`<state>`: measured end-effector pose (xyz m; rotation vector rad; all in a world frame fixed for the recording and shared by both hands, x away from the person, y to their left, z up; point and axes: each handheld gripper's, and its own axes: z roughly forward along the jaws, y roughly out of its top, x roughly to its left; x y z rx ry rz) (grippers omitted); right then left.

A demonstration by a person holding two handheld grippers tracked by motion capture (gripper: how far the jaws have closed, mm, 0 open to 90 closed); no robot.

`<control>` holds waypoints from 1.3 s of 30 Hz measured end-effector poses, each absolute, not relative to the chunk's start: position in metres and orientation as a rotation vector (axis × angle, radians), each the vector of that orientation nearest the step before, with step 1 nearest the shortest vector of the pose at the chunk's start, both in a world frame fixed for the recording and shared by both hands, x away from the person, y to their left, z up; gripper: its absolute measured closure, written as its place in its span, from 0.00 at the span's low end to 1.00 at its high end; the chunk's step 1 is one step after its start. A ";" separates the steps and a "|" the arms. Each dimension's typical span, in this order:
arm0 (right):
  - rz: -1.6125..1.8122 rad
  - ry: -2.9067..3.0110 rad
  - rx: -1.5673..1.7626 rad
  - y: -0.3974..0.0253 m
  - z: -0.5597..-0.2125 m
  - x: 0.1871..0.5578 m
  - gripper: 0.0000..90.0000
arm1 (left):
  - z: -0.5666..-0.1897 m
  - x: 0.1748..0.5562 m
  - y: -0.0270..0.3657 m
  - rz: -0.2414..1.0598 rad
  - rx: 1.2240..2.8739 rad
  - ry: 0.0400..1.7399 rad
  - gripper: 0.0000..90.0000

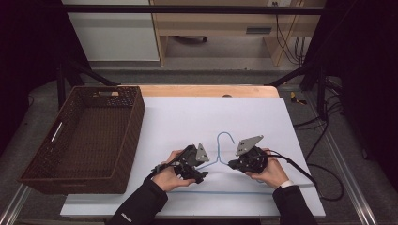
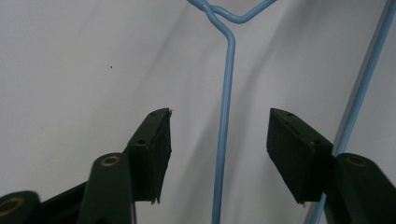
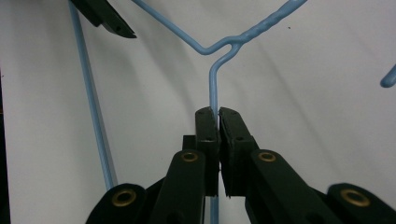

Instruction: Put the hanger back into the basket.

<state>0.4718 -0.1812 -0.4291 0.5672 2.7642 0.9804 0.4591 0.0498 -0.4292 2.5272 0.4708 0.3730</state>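
A light blue wire hanger (image 1: 218, 158) lies flat on the white table sheet, hook pointing away from the person. My right gripper (image 3: 217, 116) is shut on the hanger (image 3: 214, 84) at its right shoulder wire, just below the twisted neck; in the high view this gripper (image 1: 233, 164) sits right of the neck. My left gripper (image 2: 218, 135) is open, its jaws standing on either side of the hanger's left shoulder wire (image 2: 226, 107) without touching it. In the high view the left gripper (image 1: 202, 174) rests over that left shoulder wire.
A dark brown woven basket (image 1: 123, 140) stands on the left part of the table. The white sheet (image 1: 187, 117) covers the table behind the hanger. Cables (image 1: 305, 171) trail off the right gripper toward the table's right edge.
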 end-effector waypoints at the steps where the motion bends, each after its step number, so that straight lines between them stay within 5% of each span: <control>1: 0.980 2.766 0.570 -0.181 -0.429 0.472 0.97 | -0.430 0.459 0.048 0.386 2.536 0.465 0.49; 20: 0.984 2.773 0.569 -0.182 -0.428 0.472 0.97 | -0.437 0.458 0.027 0.476 2.618 0.441 0.94; 39: 1.032 2.776 0.591 -0.184 -0.418 0.467 0.96 | -0.422 0.446 0.031 0.426 2.599 0.446 0.96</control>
